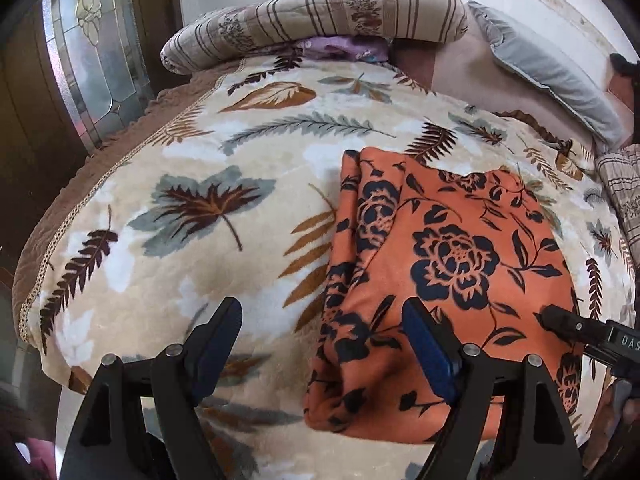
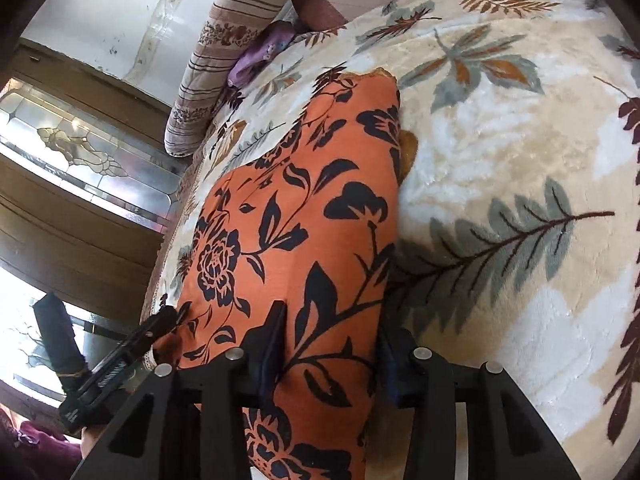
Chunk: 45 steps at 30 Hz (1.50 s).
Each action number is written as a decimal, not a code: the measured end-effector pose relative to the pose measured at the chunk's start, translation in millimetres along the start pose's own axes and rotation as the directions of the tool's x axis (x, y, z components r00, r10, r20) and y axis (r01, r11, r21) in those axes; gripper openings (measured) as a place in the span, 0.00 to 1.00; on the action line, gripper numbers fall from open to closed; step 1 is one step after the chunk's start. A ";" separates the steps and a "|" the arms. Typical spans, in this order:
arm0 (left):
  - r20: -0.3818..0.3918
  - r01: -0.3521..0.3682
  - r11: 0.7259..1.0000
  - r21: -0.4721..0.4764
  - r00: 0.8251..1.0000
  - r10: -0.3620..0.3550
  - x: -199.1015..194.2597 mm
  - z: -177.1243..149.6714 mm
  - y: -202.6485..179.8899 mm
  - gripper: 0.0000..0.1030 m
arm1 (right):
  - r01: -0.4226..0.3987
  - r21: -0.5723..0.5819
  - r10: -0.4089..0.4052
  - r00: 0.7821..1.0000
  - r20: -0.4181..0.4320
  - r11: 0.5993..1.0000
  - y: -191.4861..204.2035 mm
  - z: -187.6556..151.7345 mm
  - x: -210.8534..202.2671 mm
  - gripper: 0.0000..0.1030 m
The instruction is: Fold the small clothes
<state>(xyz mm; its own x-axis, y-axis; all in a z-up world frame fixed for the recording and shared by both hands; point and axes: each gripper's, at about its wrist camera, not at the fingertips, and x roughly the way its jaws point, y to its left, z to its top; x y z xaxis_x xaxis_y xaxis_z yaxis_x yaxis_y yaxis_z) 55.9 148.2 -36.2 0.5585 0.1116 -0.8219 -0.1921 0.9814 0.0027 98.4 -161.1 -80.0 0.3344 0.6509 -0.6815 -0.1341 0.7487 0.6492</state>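
An orange garment with a black flower print lies folded on a leaf-patterned blanket. My left gripper is open just above the garment's near left edge; one finger is over the blanket, the other over the cloth. My right gripper reaches in from the right onto the garment's near right edge. In the right wrist view the garment runs between the jaws of my right gripper, which are closed in on a thick fold of it. The left gripper shows at the lower left.
A striped bolster pillow and a purple cloth lie at the bed's far end. A grey pillow lies at the far right. A stained-glass door stands to the left, past the bed's edge.
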 end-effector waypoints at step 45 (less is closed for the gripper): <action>-0.071 0.112 0.985 -0.130 0.990 -0.121 15.5 -34.3 31.2 0.81 | 0.082 0.001 -0.082 0.995 0.062 0.997 1.3 -8.3 -50.7 0.53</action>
<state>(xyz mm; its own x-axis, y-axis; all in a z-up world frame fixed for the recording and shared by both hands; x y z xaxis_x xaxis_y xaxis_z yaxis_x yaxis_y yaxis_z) 30.9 175.2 -68.3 0.5187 -0.0198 -0.8547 -0.2320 0.9590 -0.1630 73.6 -192.1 -47.4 0.4017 0.5783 -0.7101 -0.1049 0.7993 0.5917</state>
